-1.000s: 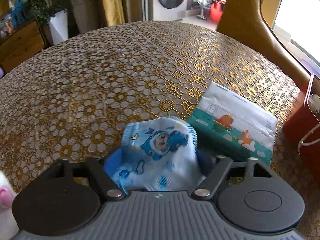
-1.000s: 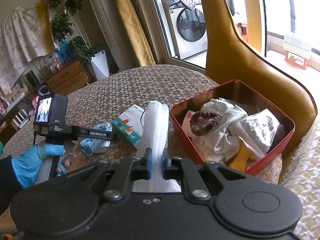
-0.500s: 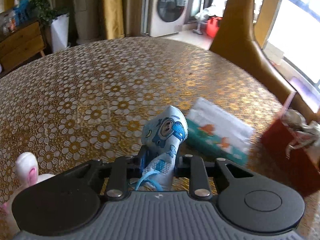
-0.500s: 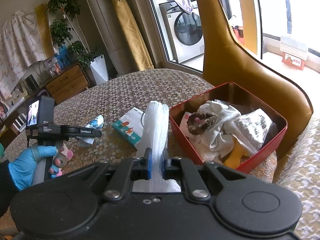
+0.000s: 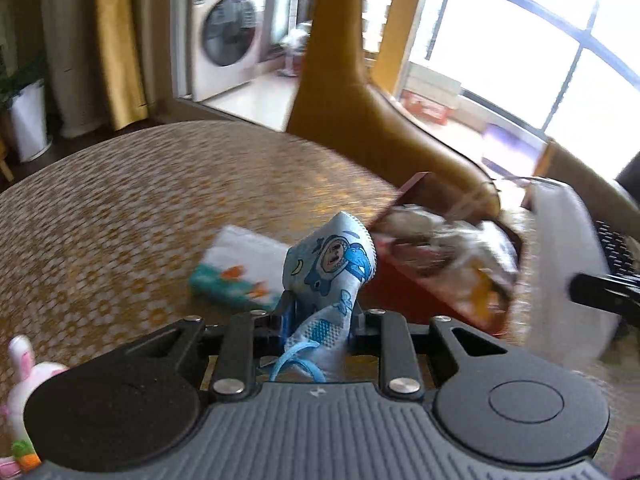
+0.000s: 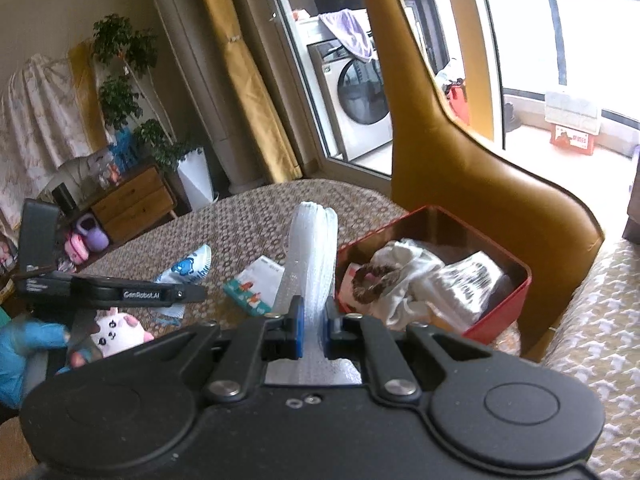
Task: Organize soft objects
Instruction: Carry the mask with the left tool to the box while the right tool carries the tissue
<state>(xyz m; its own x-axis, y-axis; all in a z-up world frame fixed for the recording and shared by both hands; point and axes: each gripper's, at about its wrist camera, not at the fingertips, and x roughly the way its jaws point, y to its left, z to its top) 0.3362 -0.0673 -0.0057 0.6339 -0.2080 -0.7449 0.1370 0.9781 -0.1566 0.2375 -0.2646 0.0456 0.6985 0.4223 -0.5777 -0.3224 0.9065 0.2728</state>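
My left gripper [image 5: 320,312] is shut on a blue cartoon-print child's face mask [image 5: 332,268], lifted clear of the table; its blue ear loop dangles below the jaws. In the right wrist view that same mask [image 6: 190,266] sticks out past the left gripper [image 6: 192,292]. My right gripper [image 6: 314,322] is shut on a folded white foam sheet [image 6: 314,256] that stands up between its blue pads, just left of the red box [image 6: 508,300]. The box holds white cloths, a brown scrunchie [image 6: 370,282] and a printed packet. The foam sheet [image 5: 568,272] shows blurred at the right of the left wrist view.
A tissue pack [image 6: 256,284] with green and orange print lies on the patterned table [image 6: 248,216] between the grippers. A white and pink plush bunny [image 6: 120,330] sits near a blue-gloved hand [image 6: 24,344]. A tan leather chair back [image 6: 460,168] rises behind the box.
The left gripper closed on the mask, raised it off the table and swung right toward the red box. The right gripper, still gripping the foam sheet, rose slightly.
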